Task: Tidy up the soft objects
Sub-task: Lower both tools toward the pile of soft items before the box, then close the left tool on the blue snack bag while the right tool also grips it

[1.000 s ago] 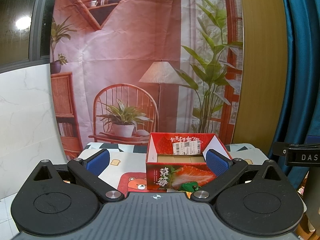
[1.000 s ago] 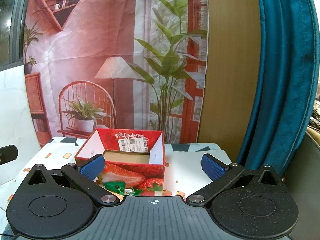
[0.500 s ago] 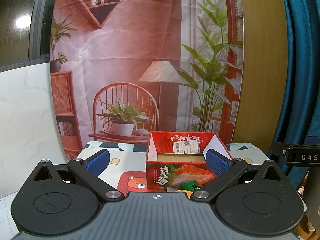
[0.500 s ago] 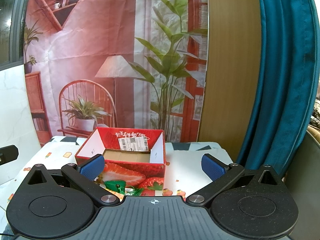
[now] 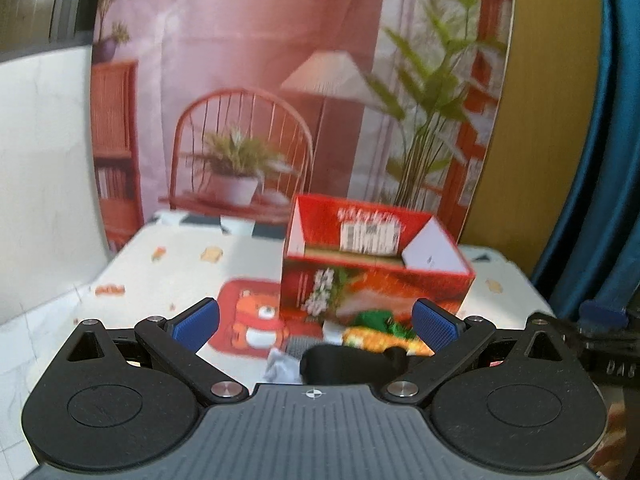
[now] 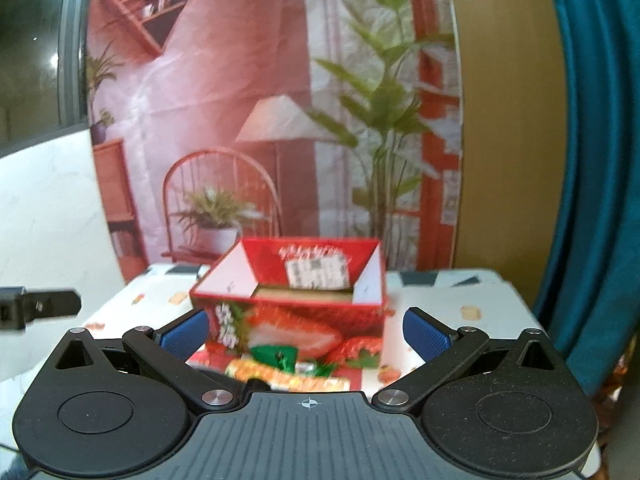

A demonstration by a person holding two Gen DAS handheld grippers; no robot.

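Green-and-orange soft toy [image 5: 376, 330] (light, squashy) should pinch easily mid-body; left gripper [image 5: 316, 322] and right gripper [image 6: 306, 330] are both spread, empty.

The right hand-held gripper [image 6: 306, 332] hangs with its blue-padded jaws wide apart above the patterned white bench [image 6: 452, 300]. An open red strawberry-printed cardboard box [image 6: 296, 300] stands ahead; a green-and-orange soft bundle [image 6: 280, 364] lies just before it.

Motion blur leaves the red box's [image 5: 376, 276] printing and its white label [image 5: 370, 236] unreadable
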